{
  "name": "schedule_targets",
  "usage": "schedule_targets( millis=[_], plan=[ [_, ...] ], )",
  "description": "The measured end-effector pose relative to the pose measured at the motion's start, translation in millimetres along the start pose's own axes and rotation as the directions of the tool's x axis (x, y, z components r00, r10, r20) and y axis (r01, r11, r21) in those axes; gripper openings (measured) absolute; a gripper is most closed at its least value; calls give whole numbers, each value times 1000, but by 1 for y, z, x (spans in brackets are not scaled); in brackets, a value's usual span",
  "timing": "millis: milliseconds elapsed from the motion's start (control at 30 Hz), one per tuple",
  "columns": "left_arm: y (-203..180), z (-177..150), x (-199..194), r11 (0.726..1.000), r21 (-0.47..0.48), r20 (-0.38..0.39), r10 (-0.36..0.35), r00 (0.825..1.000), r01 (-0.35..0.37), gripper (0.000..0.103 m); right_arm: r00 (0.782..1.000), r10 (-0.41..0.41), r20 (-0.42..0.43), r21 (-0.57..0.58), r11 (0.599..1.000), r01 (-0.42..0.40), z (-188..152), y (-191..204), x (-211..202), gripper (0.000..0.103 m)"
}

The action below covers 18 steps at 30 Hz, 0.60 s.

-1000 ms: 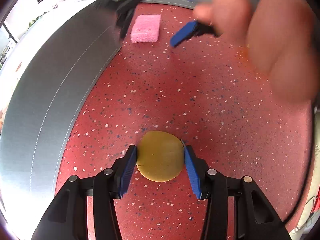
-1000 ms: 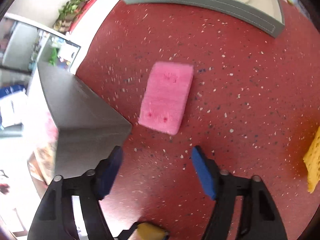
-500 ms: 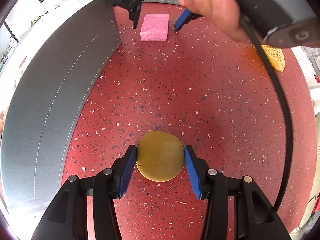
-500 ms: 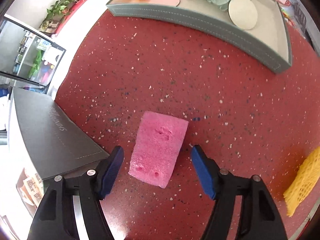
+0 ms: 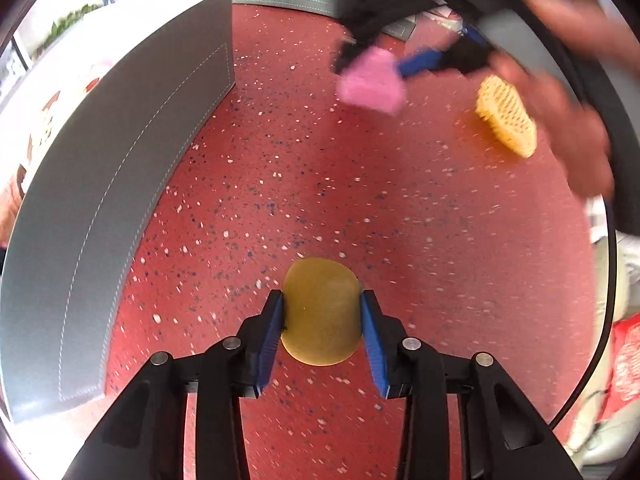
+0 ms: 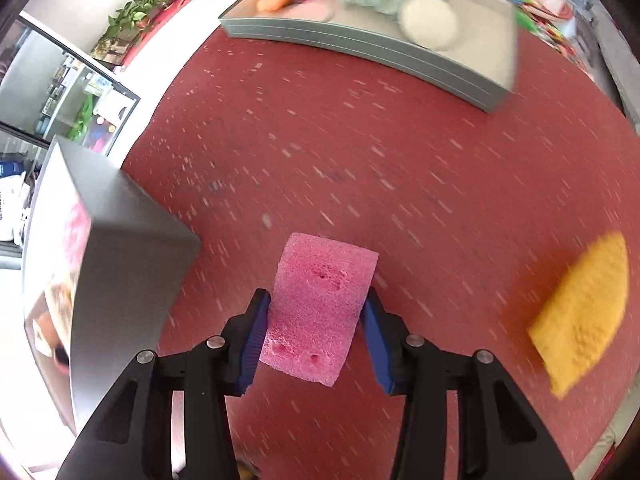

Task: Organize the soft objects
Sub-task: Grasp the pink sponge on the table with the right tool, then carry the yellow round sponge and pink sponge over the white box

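Observation:
A round mustard-yellow sponge (image 5: 322,316) sits between the blue pads of my left gripper (image 5: 322,330); the jaws are closing and squeeze its sides, lifting it off the red speckled floor. My right gripper (image 6: 318,330) is closing on a pink rectangular sponge (image 6: 320,308), pads pressed into its long sides. In the left wrist view that pink sponge (image 5: 370,84) hangs blurred from the right gripper, with a hand (image 5: 568,92) behind it. A yellow mesh sponge (image 6: 584,312) lies on the floor to the right, and the same mesh sponge (image 5: 506,116) shows in the left wrist view.
A grey box wall (image 5: 108,184) stands at the left; its corner (image 6: 124,248) is near the right gripper. A grey tray (image 6: 360,44) at the back holds a pale round pad (image 6: 430,24), a green fluffy item, a pink fluffy item and an orange item.
Both grippers have narrowed onto their sponges and risen. The yellow disc is now squashed between the left pads. The pink sponge is off the floor in the right pads and has shifted right.

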<state>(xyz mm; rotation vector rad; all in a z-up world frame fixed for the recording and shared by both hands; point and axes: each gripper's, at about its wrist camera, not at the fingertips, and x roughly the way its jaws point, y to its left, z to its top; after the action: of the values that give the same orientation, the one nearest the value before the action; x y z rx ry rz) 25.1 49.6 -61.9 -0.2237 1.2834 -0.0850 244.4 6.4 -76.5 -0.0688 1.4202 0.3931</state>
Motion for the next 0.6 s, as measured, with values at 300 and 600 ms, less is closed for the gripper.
schedule_targets(
  millis=[300,600],
  plan=[
    [44,10,-43,928,-230,27,-293,956,291,40,1000,-19,8,95,995,18,-59,-58,-42,49],
    [61,26,-72,877,-314,86,-356,931,364,30,998,-6,58,90,996,1,-94,-51,-78,49]
  ],
)
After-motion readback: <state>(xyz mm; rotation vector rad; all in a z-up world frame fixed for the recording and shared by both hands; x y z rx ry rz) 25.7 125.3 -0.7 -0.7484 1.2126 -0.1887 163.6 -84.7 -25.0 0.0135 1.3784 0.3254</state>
